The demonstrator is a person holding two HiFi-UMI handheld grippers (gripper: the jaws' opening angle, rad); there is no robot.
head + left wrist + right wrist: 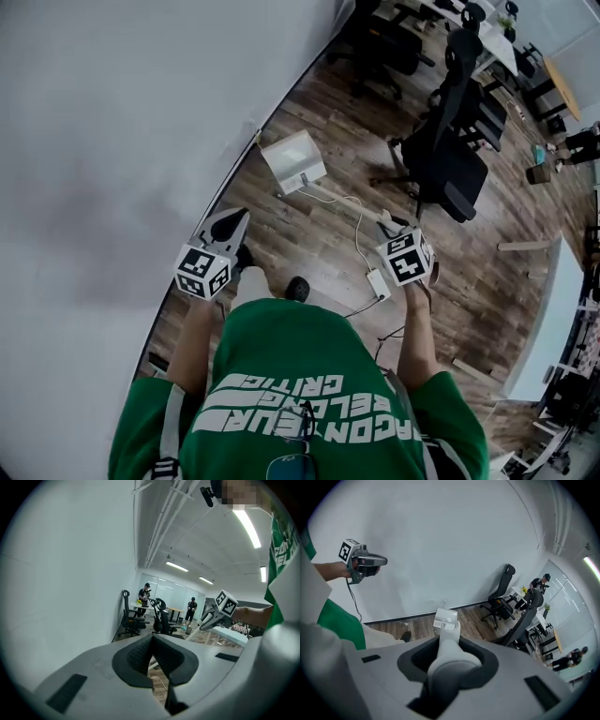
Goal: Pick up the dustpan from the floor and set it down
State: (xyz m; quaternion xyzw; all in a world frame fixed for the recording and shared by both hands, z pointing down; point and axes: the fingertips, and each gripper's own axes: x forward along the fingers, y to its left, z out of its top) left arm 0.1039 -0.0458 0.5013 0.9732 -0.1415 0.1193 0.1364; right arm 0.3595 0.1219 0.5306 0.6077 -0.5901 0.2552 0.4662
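A white dustpan (293, 161) hangs over the wood floor near the wall, at the end of its long white handle (449, 656). My right gripper (388, 227) is shut on that handle, which runs out between the jaws to the pan (445, 618). From the left gripper view, the right gripper (211, 617) shows with the handle slanting down from it. My left gripper (234, 219) is held up beside the wall, its black pads (136, 656) meeting at the tips with nothing between them. The right gripper view catches the left gripper (378, 561) at upper left.
A white wall (112, 141) fills the left side. Black office chairs (450, 155) stand at the back right. A white cable with a power block (377, 282) lies on the floor by my feet. A white table (548, 319) is at the right. People stand far off.
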